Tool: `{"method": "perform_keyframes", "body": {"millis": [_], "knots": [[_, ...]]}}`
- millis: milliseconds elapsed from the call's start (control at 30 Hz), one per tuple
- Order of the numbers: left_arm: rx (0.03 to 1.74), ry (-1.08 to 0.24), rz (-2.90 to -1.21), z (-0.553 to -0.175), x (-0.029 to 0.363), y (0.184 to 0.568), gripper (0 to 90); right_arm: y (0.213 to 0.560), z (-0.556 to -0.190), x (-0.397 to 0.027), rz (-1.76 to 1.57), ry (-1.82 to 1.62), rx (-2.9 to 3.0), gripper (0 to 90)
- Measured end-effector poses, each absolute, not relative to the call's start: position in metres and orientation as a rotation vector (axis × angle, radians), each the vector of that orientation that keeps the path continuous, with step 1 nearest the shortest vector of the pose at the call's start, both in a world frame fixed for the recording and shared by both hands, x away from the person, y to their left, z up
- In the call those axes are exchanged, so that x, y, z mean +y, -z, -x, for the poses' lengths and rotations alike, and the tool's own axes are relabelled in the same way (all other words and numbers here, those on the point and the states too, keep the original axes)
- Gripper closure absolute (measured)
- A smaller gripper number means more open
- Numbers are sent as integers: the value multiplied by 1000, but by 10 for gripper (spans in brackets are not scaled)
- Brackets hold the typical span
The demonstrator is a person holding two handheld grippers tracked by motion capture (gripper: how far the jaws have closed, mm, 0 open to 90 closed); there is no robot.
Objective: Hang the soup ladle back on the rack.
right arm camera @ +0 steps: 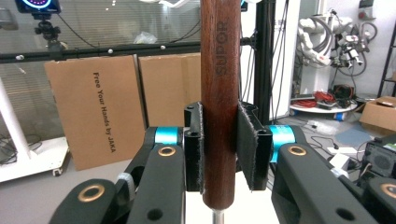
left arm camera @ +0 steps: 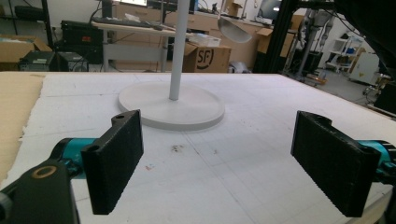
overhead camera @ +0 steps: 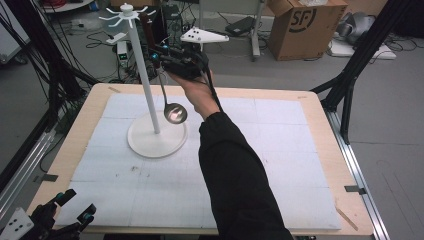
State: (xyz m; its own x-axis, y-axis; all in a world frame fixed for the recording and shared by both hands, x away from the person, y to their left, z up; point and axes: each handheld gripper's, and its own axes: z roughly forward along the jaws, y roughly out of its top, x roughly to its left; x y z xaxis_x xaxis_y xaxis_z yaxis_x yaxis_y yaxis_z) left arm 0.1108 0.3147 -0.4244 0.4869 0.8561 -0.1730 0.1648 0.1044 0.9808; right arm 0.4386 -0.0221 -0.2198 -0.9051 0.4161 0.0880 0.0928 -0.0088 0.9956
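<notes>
While the white foam-covered table [overhead camera: 280, 165] spreads below, the white hook stand [overhead camera: 150, 115] rises at its far left. Right gripper [right arm camera: 219, 149] is clamped on the ladle's [overhead camera: 175, 113] wooden handle, bowl hanging just right of the pole. Left gripper [left arm camera: 217, 154], near-left corner, jaws apart.

You are holding a ladle [overhead camera: 172, 107] in your right gripper [overhead camera: 159, 56] beside the white hook stand [overhead camera: 145, 85]; your left gripper [overhead camera: 75, 210] is resting at the bench's [overhead camera: 320, 115] near corner.
</notes>
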Motion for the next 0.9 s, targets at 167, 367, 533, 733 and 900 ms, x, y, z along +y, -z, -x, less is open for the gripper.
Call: {"method": "perform_keyframes", "body": {"millis": [167,367,533,733,900], "knots": [[971,-651,-1395,-110,315,424,174,221,-440,-21,-537,-1987,2003,729],[970,-661,-1399,-109,316,424,184,221,-438,-20,-546,-1994,1992,706],[966,-665,-1405,-109,316,424,183,223,-435,-23,-627,-1973,1972,504],[962,-664,-1408,-109,313,424,183,231,-428,-32,-653,-1976,1997,390],[956,-659,-1418,-109,310,423,183,238,-417,-45,-676,-2015,2010,358]]}}
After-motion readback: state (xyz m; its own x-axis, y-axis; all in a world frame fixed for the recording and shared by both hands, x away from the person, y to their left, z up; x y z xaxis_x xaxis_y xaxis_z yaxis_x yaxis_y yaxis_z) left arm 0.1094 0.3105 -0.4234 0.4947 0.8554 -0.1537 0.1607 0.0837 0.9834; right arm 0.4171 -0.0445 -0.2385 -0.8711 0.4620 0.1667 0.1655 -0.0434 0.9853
